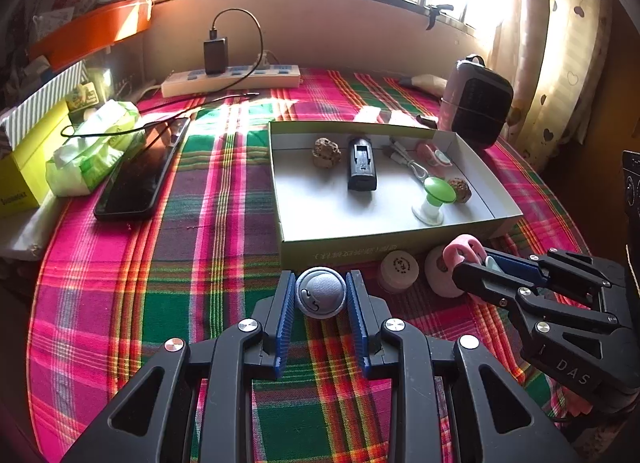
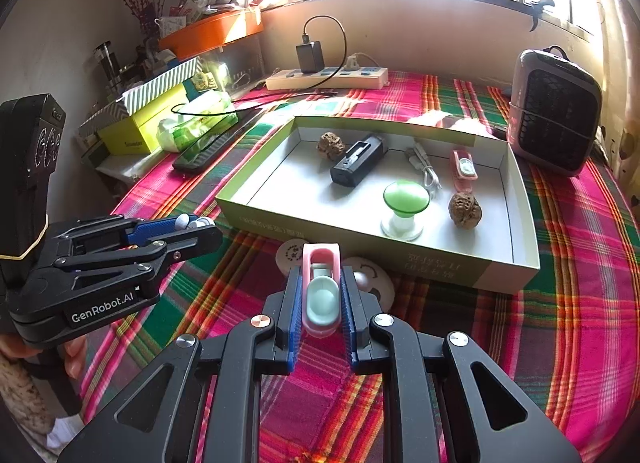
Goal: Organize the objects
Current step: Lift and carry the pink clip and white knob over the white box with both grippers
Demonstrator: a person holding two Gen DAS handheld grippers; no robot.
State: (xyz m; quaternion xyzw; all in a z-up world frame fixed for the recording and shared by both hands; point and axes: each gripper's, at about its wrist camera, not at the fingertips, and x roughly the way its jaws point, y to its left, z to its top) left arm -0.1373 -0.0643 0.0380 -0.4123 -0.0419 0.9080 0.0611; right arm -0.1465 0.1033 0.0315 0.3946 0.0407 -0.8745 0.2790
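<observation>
Left claw [image 2: 200, 229] labelled "GenRobot.AI".

Left gripper [image 1: 321, 293], right gripper [image 2: 322, 295]: jaws clamped, tilted downward.

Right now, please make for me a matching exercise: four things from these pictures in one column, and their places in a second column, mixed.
Things:
1. grey round gadget
2. pink clip
3. green suction knob
4. black charger

Places:
A. plugged into the power strip
B. standing inside the box
C. between the left gripper pads
D. between the right gripper pads

Pairs: 1-C, 2-D, 3-B, 4-A
</observation>
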